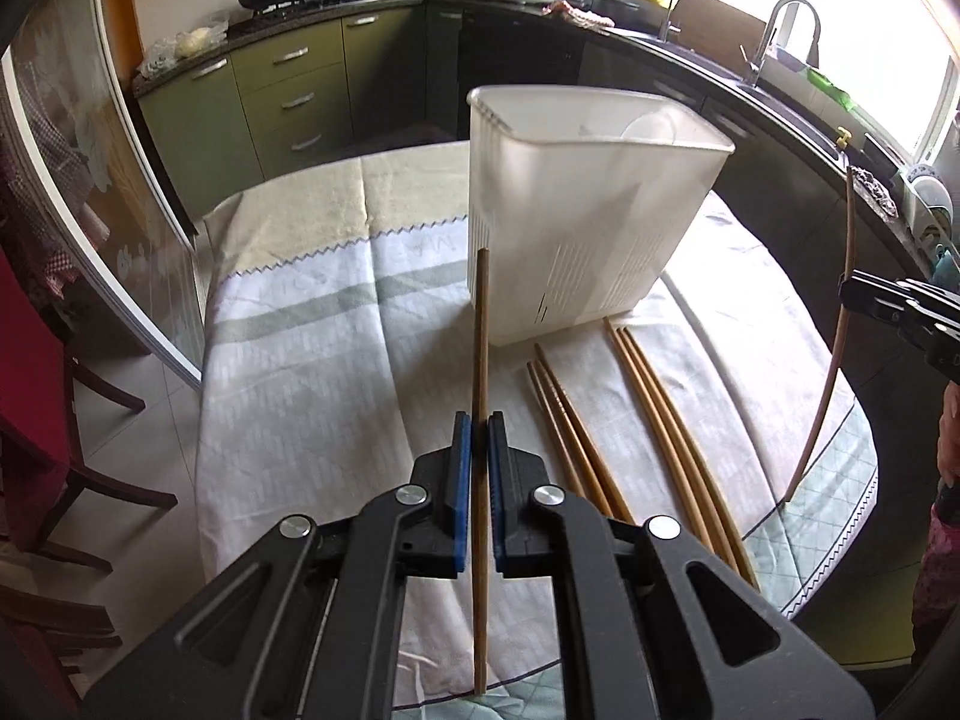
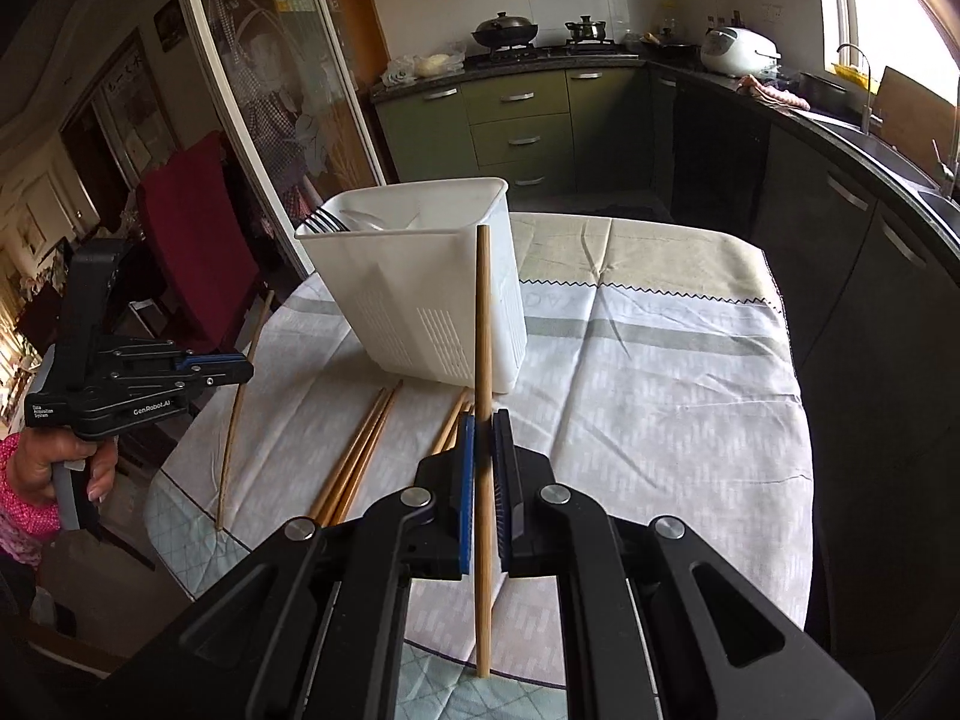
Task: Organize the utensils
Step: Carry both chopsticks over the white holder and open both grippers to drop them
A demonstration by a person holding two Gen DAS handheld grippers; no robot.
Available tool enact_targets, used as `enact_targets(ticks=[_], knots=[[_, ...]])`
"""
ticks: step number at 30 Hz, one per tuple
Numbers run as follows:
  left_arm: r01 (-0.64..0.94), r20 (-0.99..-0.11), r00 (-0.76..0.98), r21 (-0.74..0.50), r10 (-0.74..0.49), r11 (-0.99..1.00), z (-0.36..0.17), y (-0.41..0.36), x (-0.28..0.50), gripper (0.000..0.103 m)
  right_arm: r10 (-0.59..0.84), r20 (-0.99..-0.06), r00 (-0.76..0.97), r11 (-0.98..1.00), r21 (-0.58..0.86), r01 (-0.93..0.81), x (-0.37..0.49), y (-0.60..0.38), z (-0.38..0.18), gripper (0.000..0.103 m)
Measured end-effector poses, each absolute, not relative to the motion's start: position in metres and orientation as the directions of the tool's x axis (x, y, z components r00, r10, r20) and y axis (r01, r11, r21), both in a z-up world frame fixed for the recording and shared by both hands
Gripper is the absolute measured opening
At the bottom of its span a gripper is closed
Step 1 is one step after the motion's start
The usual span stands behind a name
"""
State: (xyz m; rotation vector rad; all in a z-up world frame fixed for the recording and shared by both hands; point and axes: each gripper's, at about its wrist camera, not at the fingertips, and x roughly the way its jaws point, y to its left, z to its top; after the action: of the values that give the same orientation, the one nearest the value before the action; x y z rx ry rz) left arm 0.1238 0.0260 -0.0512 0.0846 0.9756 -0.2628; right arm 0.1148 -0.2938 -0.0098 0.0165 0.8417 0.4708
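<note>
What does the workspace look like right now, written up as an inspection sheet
Surface: round table under a pale striped tablecloth.
Job's things: white slotted utensil caddy upright, fork inside; two bundles of loose chopsticks lying on the cloth in front of it.
Clutter: nothing seen.
Grippers: left tongs shut on one upright chopstick; right tongs shut on another chopstick.
Cables: nothing seen.
Surroundings: kitchen counter with wok, rice cooker, sink faucet; red chair.
</note>
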Motion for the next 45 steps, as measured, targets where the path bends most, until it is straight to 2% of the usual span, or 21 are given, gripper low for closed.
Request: enact_targets(ticks=[8,17,24,35,40,45], knots=[[0.279,-0.760,0.617,-0.030,-0.203,0.960,-0.006,0.024,0.102,0.005,0.427,-0.675,0.602,0.893,0.211,-0.397,0.102,-0.301,0.004,0.007],[0.306,-0.735,0.635,-0.043,-0.238,0.951,0.019,0.013,0.099,0.005,0.451,-0.635,0.628,0.883,0.213,-0.419,0.096,-0.303,0.025,0.007],[0.330,-0.687,0.672,-0.054,-0.275,0.942,0.066,0.003,0.105,0.005,0.491,-0.583,0.647,0.864,0.230,-0.449,0.098,-0.301,0.063,0.007],[0.322,-0.529,0.801,-0.012,-0.279,0.947,0.164,-0.015,0.131,0.005,0.497,-0.367,0.787,0.868,0.193,-0.458,0.117,-0.295,0.168,0.007],[0.291,-0.487,0.840,0.037,-0.237,0.956,0.161,-0.026,0.153,0.006,0.472,-0.296,0.831,0.881,0.179,-0.437,0.144,-0.279,0.185,0.007],[0.281,-0.551,0.806,0.035,-0.216,0.959,0.123,-0.030,0.180,0.006,0.448,-0.348,0.824,0.894,0.188,-0.406,0.182,-0.257,0.160,0.007]])
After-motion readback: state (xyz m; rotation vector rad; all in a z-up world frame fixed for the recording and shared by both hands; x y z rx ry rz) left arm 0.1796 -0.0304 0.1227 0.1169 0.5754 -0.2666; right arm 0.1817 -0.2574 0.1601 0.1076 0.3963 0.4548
